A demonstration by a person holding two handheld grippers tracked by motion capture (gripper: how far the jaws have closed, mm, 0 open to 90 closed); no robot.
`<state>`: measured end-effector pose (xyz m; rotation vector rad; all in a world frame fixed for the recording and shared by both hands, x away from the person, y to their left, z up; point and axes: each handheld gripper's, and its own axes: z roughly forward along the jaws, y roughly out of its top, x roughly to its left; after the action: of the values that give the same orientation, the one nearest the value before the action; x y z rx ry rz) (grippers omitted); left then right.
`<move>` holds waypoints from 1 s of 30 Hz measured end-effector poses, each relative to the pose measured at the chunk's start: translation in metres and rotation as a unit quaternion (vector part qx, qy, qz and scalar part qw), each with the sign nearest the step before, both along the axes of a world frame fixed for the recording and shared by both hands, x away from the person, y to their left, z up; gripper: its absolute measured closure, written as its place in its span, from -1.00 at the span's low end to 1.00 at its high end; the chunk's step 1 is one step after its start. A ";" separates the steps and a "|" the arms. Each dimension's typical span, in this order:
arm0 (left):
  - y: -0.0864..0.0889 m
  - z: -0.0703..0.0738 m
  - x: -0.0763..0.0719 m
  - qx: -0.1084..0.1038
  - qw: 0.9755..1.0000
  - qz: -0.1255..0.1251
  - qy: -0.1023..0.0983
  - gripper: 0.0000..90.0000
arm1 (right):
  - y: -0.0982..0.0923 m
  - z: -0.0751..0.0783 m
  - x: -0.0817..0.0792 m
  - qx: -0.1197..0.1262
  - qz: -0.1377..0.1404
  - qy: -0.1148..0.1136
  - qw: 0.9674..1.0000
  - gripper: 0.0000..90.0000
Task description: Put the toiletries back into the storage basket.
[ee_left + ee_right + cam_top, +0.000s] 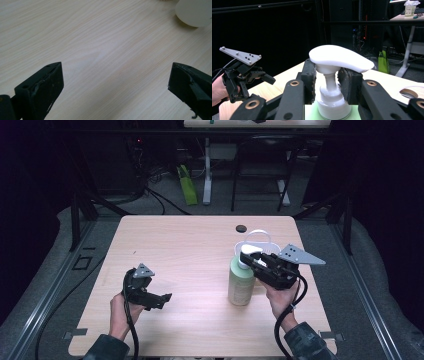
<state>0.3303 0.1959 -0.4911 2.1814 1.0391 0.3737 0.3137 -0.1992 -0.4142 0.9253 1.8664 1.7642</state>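
1. Light wood surface (190,270) in a dark room; a person's hands come in from the near edge.
2. Left gripper (161,299) held low over the near left part of the surface, jaws apart, bare wood between them in the left gripper view.
3. Right gripper (250,257) at near right, jaws clamped on the neck of the pump bottle (241,281), just under the white pump head (340,58).
4. Bottle stands upright on the surface, pale green body, right of centre; well apart from the left gripper.
5. White holder (258,239) just behind the bottle; small dark disc (241,228) near the far edge.
6. Beyond: grey floor, cables, desk legs (207,170), a green item (187,185) on the floor.
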 end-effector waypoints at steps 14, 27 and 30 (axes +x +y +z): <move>0.000 0.000 -0.001 -0.003 1.000 0.002 0.002 -1.00 | -0.013 0.014 -0.004 0.004 -0.007 -0.011 1.000 0.49; 0.001 0.000 -0.001 -0.002 1.000 0.005 0.003 -1.00 | -0.020 0.024 -0.007 -0.003 -0.012 -0.019 1.000 0.49; 0.001 0.000 -0.001 -0.001 1.000 0.003 0.003 -1.00 | -0.021 0.026 -0.007 -0.001 -0.012 -0.021 1.000 0.49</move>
<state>0.3296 0.1973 -0.4916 2.1798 1.0504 0.3695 0.3063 -0.2206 -0.3881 0.8989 1.8223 1.7530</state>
